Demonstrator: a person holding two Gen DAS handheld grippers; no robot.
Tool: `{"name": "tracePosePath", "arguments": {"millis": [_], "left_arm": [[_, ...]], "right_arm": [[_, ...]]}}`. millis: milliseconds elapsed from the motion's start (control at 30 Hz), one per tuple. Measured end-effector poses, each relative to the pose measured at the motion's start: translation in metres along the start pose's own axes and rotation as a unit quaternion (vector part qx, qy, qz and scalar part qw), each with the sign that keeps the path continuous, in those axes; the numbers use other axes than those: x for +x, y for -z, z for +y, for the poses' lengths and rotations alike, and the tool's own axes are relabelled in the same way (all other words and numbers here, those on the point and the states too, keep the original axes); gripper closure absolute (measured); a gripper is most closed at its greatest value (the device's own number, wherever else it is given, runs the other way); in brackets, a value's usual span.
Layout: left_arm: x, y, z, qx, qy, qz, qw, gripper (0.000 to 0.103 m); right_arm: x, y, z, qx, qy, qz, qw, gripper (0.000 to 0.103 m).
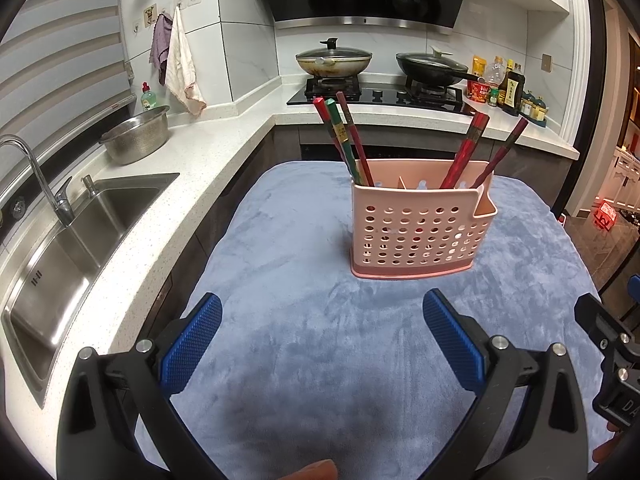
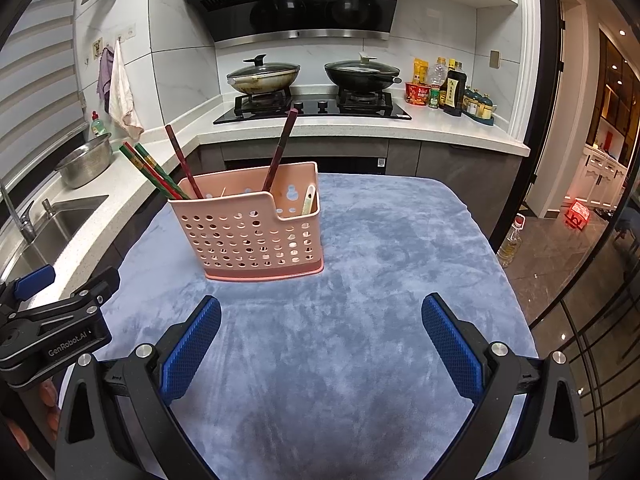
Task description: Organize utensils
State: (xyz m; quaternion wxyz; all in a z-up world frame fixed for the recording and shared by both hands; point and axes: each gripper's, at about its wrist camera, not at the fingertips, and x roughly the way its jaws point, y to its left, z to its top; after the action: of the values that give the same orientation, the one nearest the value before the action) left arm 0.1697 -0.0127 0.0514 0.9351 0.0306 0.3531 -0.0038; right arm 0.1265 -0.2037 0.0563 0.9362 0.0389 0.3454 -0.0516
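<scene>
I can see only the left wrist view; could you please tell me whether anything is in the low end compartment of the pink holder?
Observer: Yes. The right wrist view shows one pale utensil standing in that compartment of the pink holder.
Operator: Thank you. I can see only the side of the right gripper; is it open?
Observer: It is. The right gripper is wide open and holds nothing, with only the blue cloth showing between its fingers.

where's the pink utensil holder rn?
The pink utensil holder stands upright on the blue cloth, centre-left in the right wrist view and centre-right in the left wrist view, ahead of both open grippers, with chopsticks in it.
</scene>
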Motion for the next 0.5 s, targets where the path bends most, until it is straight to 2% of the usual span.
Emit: {"name": "tracePosePath", "arguments": {"millis": [500], "left_arm": [[-0.0015, 0.0022, -0.0025, -0.001, 0.000, 0.003, 1.0000, 0.007]], "right_arm": [[0.0020, 0.0027, 0.0004, -0.002, 0.003, 0.004, 1.000, 0.006]]}}
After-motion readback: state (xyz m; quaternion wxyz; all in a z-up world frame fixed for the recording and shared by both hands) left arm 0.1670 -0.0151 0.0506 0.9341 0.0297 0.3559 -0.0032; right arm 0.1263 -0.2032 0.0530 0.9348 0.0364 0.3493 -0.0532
